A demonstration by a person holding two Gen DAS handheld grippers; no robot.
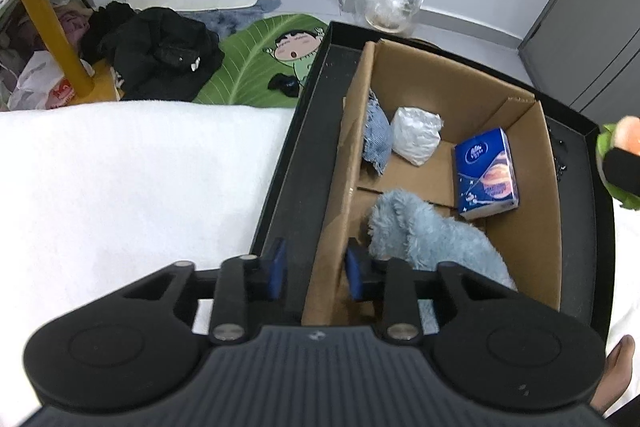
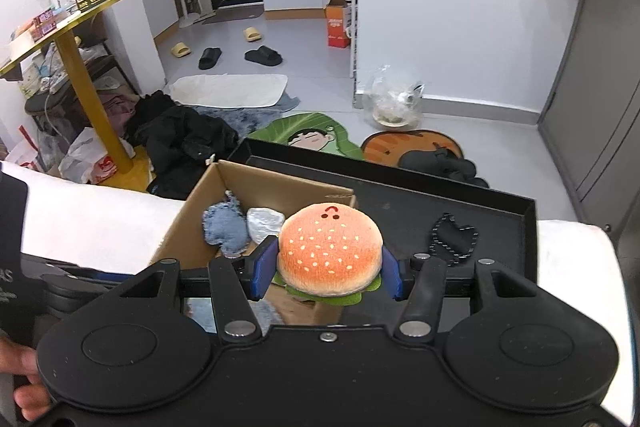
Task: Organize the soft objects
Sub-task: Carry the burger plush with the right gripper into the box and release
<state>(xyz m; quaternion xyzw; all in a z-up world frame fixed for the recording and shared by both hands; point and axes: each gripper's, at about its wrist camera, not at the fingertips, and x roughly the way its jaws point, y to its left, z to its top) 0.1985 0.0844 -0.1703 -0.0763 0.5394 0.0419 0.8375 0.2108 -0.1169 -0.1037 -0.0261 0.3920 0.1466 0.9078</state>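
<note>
White bedding (image 1: 132, 179) under us; left gripper (image 1: 316, 269) jaws released, straddling the cardboard box (image 1: 524, 227) wall beside the blue fuzzy cloth (image 1: 428, 235). Right gripper (image 2: 326, 273) jaws clenched on the burger plush (image 2: 330, 253) above the box.

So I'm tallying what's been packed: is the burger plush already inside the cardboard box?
No, the burger plush is held between the right gripper's fingers above the cardboard box.

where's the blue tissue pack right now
In the left wrist view the blue tissue pack stands inside the cardboard box, toward its right wall, right of the white pouch and beyond the fluffy blue toy.
</note>
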